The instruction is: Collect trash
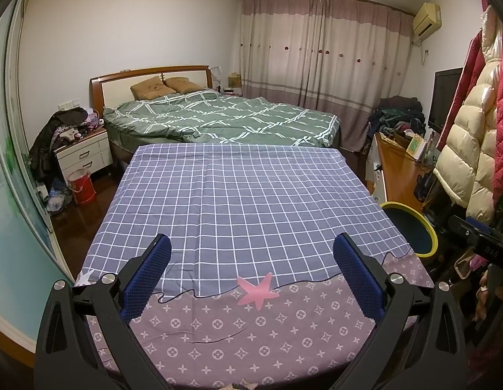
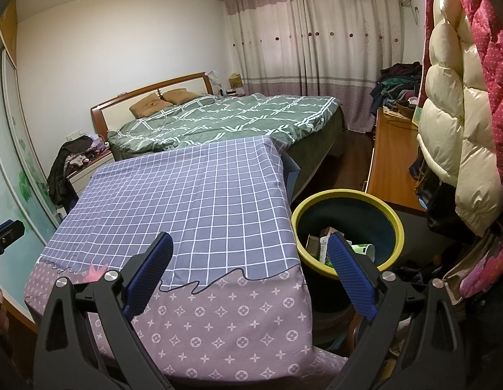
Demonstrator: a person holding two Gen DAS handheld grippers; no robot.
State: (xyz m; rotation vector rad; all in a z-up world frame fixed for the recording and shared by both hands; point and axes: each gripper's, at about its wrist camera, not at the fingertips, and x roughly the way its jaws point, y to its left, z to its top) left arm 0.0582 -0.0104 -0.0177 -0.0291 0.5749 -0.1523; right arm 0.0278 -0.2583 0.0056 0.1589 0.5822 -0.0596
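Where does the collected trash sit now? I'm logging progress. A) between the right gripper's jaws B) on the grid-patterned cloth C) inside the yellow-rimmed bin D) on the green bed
C: the right wrist view shows cartons and wrappers inside the yellow-rimmed bin, while the grid-patterned cloth is bare and both pairs of jaws stand open with nothing held.

Even, dim indoor light; glare on the puffy coat (image 2: 446, 104) at three o'clock; edges bend, corners go black.
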